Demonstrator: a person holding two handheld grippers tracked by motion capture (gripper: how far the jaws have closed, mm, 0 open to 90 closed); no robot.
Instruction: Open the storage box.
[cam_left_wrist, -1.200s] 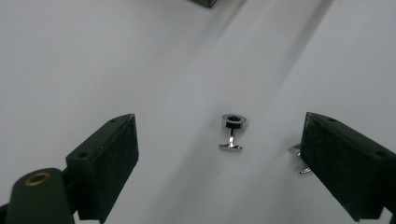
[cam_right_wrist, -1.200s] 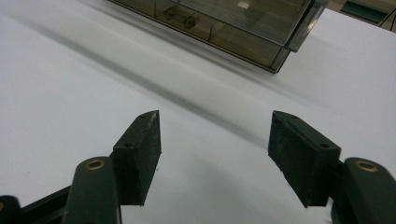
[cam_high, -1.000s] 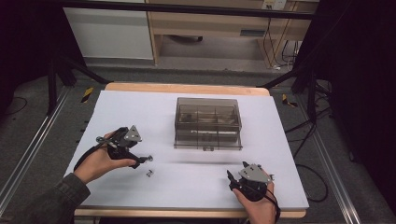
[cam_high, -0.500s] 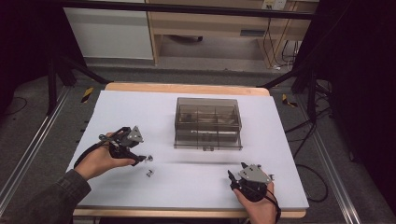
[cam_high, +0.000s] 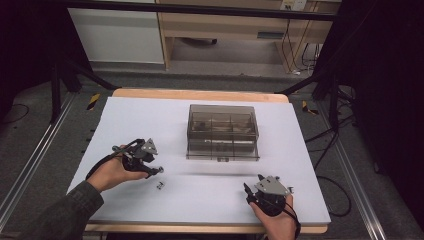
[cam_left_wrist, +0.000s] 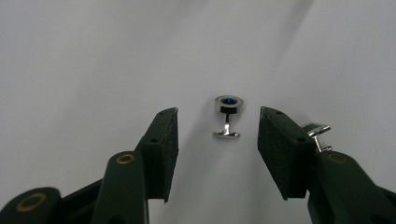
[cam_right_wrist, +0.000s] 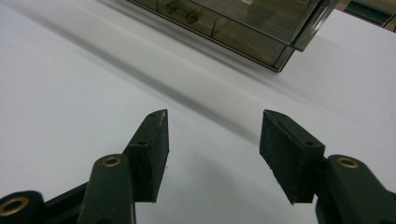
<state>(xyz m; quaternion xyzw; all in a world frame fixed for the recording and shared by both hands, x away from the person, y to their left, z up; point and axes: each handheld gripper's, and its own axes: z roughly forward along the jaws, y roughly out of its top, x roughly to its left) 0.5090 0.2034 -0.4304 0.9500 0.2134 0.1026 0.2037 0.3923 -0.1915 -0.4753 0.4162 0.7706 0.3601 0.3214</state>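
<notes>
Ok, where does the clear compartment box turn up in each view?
High view: the clear compartment box stands mid-picture, on the far half of the white sheet.
Right gripper view: it runs along the top edge, from centre to right, with the sheet below it.
Left gripper view: the camera faces bare sheet and a blue-topped cufflink instead.
Shared landmark: the white sheet.

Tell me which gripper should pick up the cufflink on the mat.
Left. The left gripper already has its jaws either side of the cufflink, closing in but not touching. The right gripper faces bare mat near the box.
</notes>
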